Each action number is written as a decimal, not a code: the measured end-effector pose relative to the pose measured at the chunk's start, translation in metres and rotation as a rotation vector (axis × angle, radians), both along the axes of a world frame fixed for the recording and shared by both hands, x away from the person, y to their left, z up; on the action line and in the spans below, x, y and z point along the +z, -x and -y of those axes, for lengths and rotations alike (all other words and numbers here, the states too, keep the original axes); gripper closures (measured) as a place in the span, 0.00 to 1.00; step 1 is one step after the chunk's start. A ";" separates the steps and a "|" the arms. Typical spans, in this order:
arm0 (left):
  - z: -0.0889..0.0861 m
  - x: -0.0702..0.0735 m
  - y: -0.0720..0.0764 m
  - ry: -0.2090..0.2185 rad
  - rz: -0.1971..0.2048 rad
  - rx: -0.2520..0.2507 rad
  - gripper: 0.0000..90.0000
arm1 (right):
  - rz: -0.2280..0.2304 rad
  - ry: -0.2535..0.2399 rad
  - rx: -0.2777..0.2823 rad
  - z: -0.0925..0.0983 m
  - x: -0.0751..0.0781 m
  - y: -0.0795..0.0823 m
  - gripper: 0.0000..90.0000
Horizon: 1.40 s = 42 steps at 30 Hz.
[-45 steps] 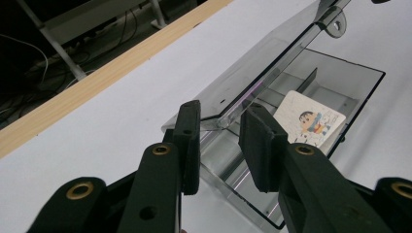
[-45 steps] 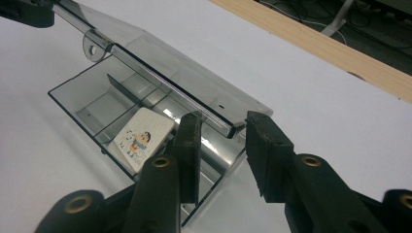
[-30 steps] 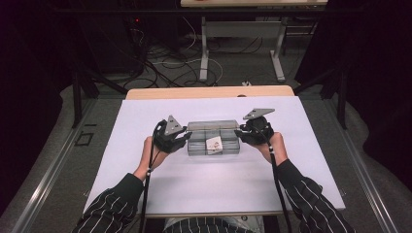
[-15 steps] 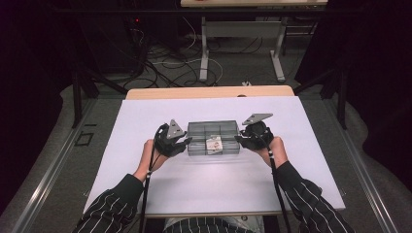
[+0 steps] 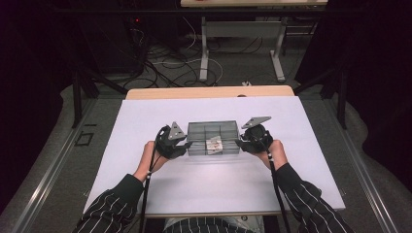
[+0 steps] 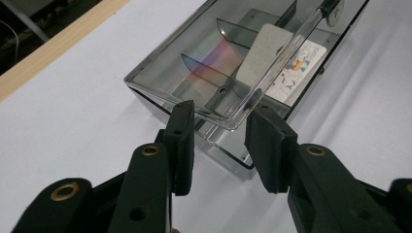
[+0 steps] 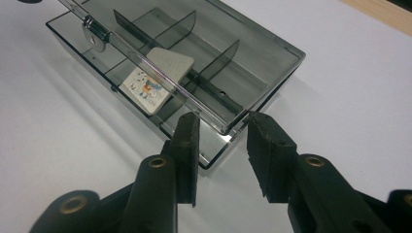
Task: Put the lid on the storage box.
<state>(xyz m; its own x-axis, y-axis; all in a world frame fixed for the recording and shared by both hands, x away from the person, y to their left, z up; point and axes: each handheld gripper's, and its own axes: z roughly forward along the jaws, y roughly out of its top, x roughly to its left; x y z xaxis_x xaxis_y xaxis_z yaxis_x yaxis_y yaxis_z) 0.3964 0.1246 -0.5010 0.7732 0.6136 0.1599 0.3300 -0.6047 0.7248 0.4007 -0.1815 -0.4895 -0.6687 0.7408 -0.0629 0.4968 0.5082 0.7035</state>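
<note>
- So both grippers sit at the short ends of the smoky plastic organizer box (image 5: 213, 138), which lies mid-table on the white table cover (image 5: 145, 121) with its long axis running 9-to-3 in the high view.
- Nearest in the left gripper view: the left gripper (image 6: 218, 141) straddles the corner of the clear lid (image 6: 214, 73). The pads stand either side of the lid edge with a gap showing, so I'd call it open, not clamped. Its jaws have just been opening, with that lid corner between them.
- Same deal on the other end: the right gripper (image 7: 221, 145) has its jaws apart around the lid's corner, no pad pressing that I can see.
- From the left gripper the box stretches toward 1 o'clock; from the right one, toward 11.
- Farther in, a small picture card (image 7: 155, 80) lies in a middle compartment between the dividers.
- Both hands look equally near, so the next move probably turns on the lid's hinge line along that long axis.
</note>
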 end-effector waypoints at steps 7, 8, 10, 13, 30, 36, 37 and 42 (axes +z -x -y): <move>0.001 -0.003 -0.001 -0.023 -0.027 -0.009 0.70 | -0.007 0.009 -0.003 -0.001 -0.005 0.000 0.73; 0.002 -0.003 -0.001 -0.029 -0.029 -0.010 0.69 | -0.008 0.015 0.001 -0.001 -0.006 0.000 0.73; 0.002 -0.004 -0.001 -0.035 -0.031 -0.011 0.69 | -0.007 0.020 0.007 -0.001 -0.007 -0.001 0.73; 0.002 -0.005 -0.002 -0.046 -0.039 -0.015 0.69 | -0.017 0.021 0.006 -0.002 -0.009 -0.001 0.73; 0.004 -0.008 -0.004 -0.090 -0.102 -0.032 0.65 | -0.066 0.043 0.018 -0.002 -0.018 -0.003 0.72; 0.005 -0.010 -0.004 -0.105 -0.118 -0.039 0.65 | -0.075 0.055 0.010 -0.003 -0.022 -0.004 0.72; 0.005 -0.010 -0.004 -0.106 -0.118 -0.041 0.65 | -0.093 0.058 0.002 -0.003 -0.022 -0.003 0.72; 0.006 -0.011 -0.004 -0.110 -0.128 -0.040 0.64 | -0.097 0.057 0.002 -0.004 -0.023 -0.003 0.71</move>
